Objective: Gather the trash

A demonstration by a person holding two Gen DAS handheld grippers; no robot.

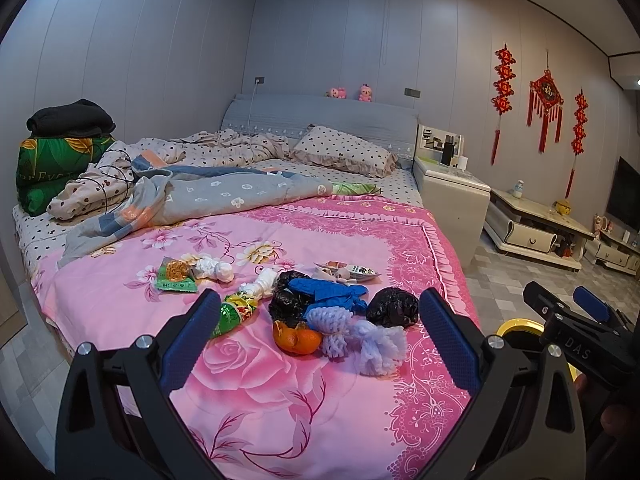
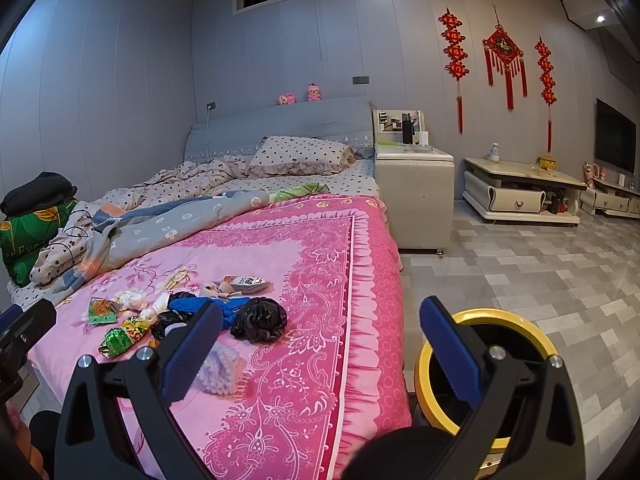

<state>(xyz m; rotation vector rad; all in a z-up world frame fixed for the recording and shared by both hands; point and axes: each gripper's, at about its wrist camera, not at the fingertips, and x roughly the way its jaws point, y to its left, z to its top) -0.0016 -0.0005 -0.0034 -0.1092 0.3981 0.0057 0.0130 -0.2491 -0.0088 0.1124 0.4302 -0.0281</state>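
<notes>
Trash lies in a heap on the pink floral bedspread (image 1: 256, 392): an orange peel (image 1: 297, 339), white foam fruit nets (image 1: 362, 340), crumpled black bags (image 1: 394, 307), a blue glove (image 1: 328, 294), green snack wrappers (image 1: 176, 276) and white wads (image 1: 216, 269). My left gripper (image 1: 320, 316) hovers open just in front of the heap, nothing between its fingers. In the right wrist view the same heap (image 2: 192, 320) sits left of my right gripper (image 2: 320, 320), which is open and empty above the bed's edge. A yellow-rimmed bin (image 2: 486, 360) stands on the floor beside the bed.
Rumpled quilts (image 1: 200, 196) and a pillow (image 1: 344, 152) cover the far half of the bed. A white nightstand (image 2: 416, 192) and a low cabinet (image 2: 520, 192) stand to the right on a grey tiled floor (image 2: 540, 280).
</notes>
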